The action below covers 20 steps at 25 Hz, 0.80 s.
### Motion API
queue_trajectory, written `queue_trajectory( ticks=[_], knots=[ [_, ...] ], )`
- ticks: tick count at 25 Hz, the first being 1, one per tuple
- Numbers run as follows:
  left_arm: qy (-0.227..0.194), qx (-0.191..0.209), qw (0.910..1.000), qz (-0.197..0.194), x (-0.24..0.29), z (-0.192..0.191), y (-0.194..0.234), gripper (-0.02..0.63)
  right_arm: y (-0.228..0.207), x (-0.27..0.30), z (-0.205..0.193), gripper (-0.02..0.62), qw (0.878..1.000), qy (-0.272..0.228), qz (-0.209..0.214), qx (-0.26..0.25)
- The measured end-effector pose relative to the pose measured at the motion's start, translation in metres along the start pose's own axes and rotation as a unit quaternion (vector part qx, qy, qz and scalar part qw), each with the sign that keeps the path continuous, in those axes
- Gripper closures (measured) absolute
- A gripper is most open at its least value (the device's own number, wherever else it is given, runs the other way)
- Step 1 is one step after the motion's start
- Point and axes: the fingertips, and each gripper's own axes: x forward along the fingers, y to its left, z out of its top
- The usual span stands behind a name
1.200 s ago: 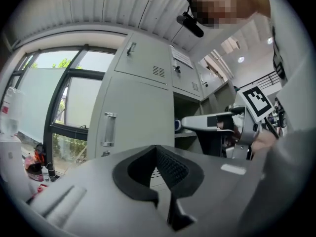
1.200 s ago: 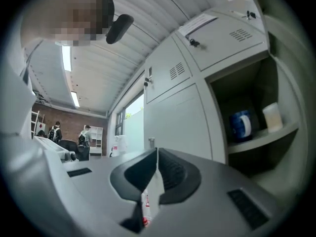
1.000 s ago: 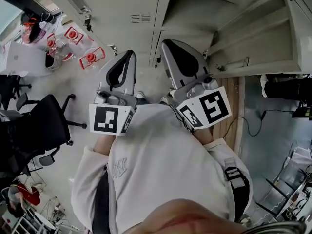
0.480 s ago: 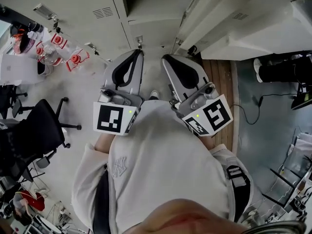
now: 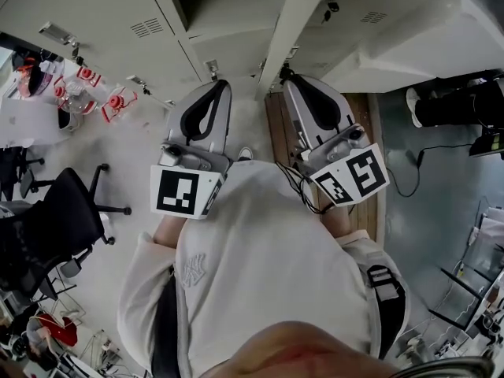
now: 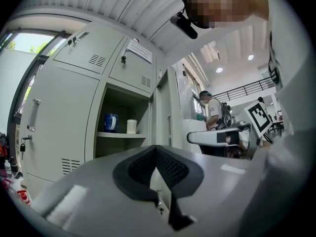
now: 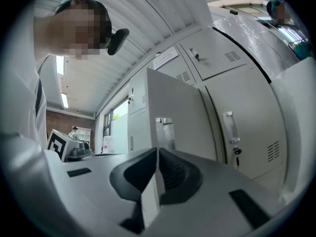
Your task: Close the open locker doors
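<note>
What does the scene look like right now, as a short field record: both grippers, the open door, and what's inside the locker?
left gripper: jaws together, holding nothing
right gripper: jaws together, holding nothing, pointed at the open door
open door: swung out from the lockers, not yet closed
open compartment: a shelf carries a blue mug and a white cup
contact between right gripper and open door: cannot tell
</note>
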Motion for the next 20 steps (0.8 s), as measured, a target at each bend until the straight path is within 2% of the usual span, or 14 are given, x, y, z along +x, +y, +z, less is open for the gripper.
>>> queue_trajectory(
  ticks=[7, 11, 20],
  knots=[
    [0.002, 0.000, 0.9999, 0.012, 0.003, -0.001, 0.009, 0.604, -0.012, 0.012, 0.005, 0.574, 0.999, -0.011, 0.017, 0.029],
    [0.006, -0.002, 0.9998, 0.017, 0.001, -0.005, 0.018, 0.604, -0.013, 0.019, 0.007, 0.537, 0.998, -0.019, 0.030, 0.042],
    [0.010, -0.007, 0.9995, 0.029, -0.007, -0.009, 0.048, 0.604, 0.005, 0.057, 0.004, 0.537, 0.997, -0.011, 0.067, 0.029]
  ],
)
